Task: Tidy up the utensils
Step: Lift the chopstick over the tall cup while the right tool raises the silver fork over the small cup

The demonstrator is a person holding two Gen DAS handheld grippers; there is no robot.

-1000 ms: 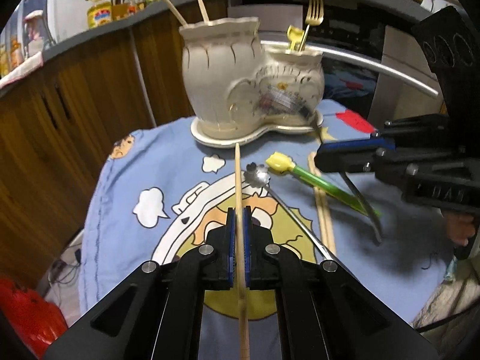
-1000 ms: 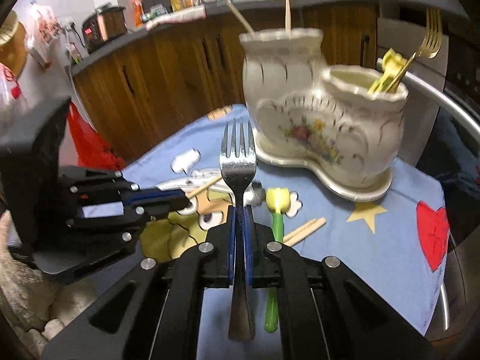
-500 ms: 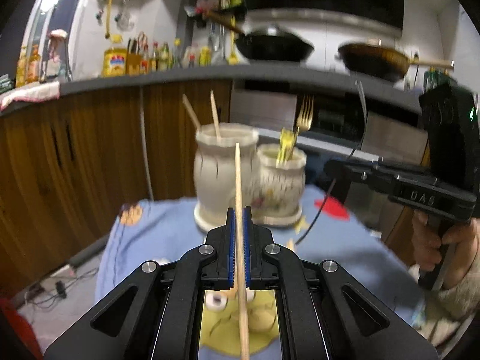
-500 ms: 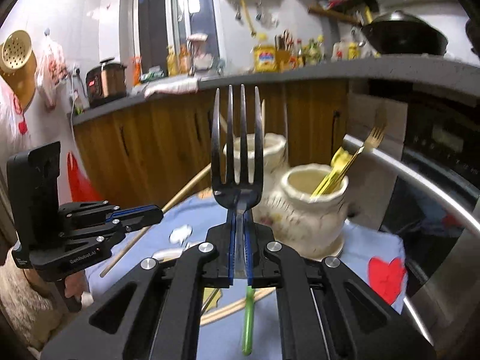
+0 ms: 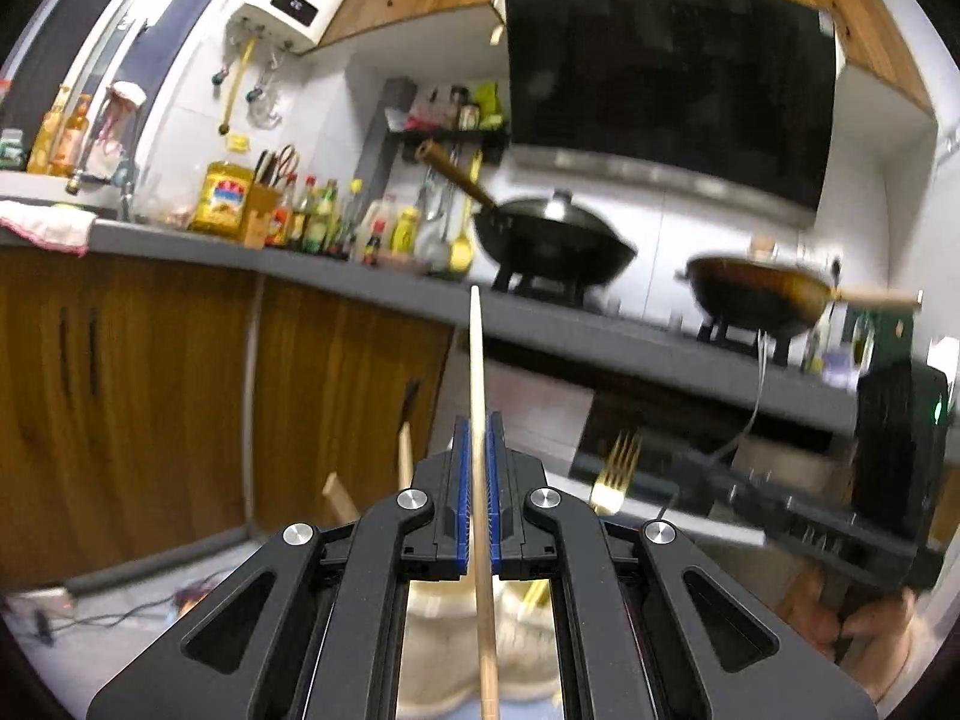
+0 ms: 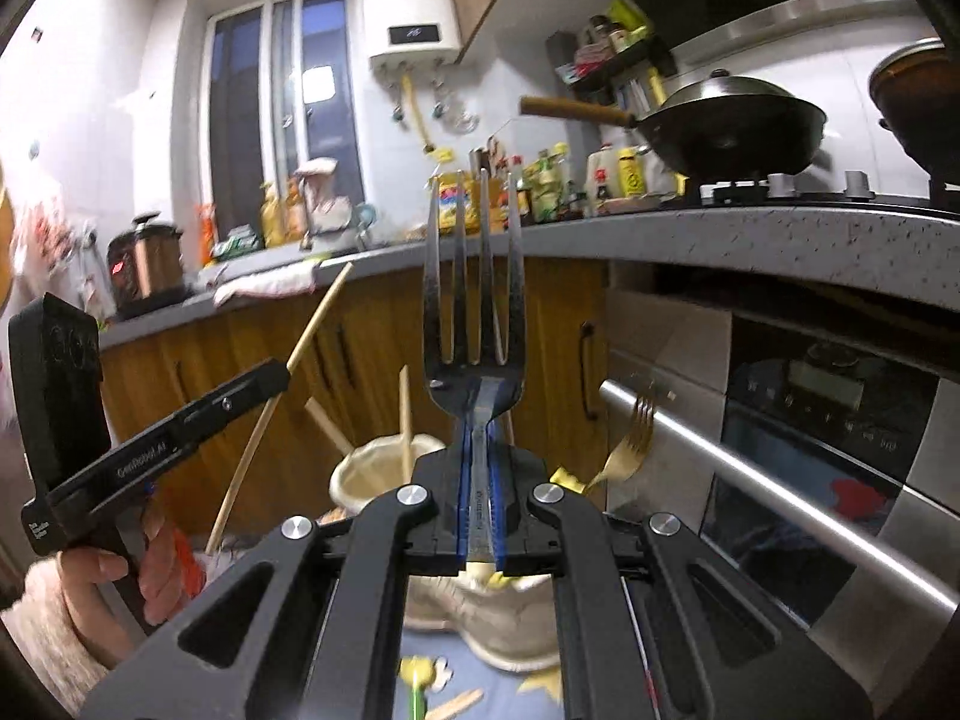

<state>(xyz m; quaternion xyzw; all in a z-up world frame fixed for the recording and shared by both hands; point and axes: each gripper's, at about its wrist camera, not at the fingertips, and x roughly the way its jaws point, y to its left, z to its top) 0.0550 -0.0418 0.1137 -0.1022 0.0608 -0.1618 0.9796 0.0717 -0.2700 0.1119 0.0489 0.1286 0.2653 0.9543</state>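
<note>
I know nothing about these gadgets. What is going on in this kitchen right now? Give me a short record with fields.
Left hand-held gripper: shut on a wooden chopstick, tip pointing up
Right hand-held gripper: shut on a silver fork, tines up
Ceramic utensil holder: below both grippers, two compartments
Already in holder: two chopsticks in one compartment, a gold fork in the other
On the blue cloth: a green utensil with a yellow top and a wooden chopstick, partly hidden
Background: two woks on the stove

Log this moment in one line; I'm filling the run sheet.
left gripper: shut on chopstick | right gripper: shut on silver fork | both raised above ceramic holder
</note>
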